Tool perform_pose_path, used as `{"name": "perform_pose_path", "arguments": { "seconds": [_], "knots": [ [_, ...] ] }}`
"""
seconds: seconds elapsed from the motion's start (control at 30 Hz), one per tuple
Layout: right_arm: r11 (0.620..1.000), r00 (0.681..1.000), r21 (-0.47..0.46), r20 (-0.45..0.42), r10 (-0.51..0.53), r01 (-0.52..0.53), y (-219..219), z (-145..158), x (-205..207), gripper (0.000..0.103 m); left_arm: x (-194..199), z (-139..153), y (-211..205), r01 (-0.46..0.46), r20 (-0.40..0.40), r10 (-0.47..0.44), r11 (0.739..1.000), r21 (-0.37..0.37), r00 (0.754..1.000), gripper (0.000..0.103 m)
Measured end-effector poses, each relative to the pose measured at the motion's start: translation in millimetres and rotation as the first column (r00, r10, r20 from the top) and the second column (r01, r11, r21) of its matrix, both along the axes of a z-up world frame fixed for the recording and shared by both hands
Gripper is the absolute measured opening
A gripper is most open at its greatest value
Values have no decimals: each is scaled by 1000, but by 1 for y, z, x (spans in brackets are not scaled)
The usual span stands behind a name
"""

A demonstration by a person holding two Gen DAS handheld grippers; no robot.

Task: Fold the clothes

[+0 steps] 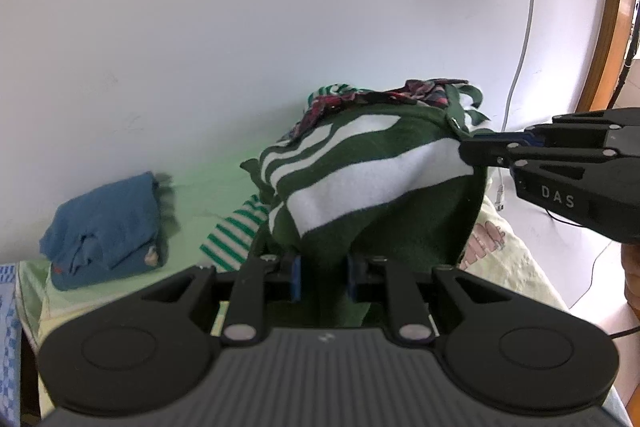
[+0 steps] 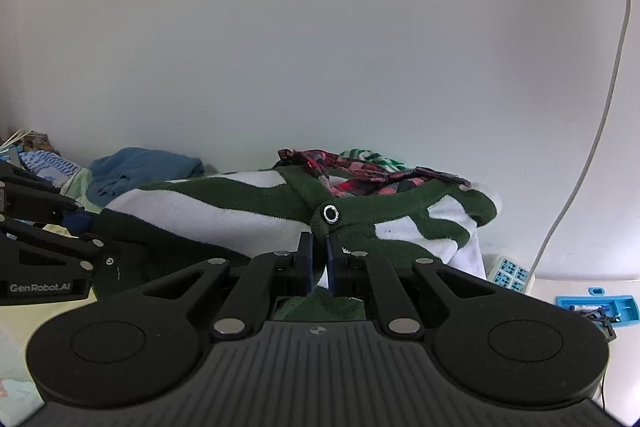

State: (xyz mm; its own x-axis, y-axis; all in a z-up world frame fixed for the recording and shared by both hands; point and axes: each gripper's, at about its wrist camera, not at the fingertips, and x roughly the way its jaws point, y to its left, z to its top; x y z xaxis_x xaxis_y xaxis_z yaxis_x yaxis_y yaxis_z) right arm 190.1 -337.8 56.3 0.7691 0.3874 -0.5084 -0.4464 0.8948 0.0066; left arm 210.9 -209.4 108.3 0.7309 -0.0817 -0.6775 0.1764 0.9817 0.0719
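Bedside: green-white sweater [image 1: 372, 183] stretched sideways

home bedroom, bed sheet [image 1: 120, 291], piled clothes [image 1: 400, 95]

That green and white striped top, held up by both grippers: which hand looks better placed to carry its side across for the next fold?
Probably the right gripper: it pinches the striped top at a thin upper edge near the snap, free to swing. The left gripper clamps a thick bunch lower down, suited to anchoring.
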Motion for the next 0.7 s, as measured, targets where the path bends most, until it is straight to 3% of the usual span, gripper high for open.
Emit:
{"name": "perform_pose_path", "arguments": {
  "seconds": [0.33,0.7],
  "knots": [
    [1000,1000,4,-1,25,-25,-3,20,-26,6,-32,6,2,-10,12,10,1000,13,1000,19],
    [998,999,-22,3,-52,52,29,26,-48,0,-66,-3,25,48,-6,-48,998,31,999,20]
  ]
}}
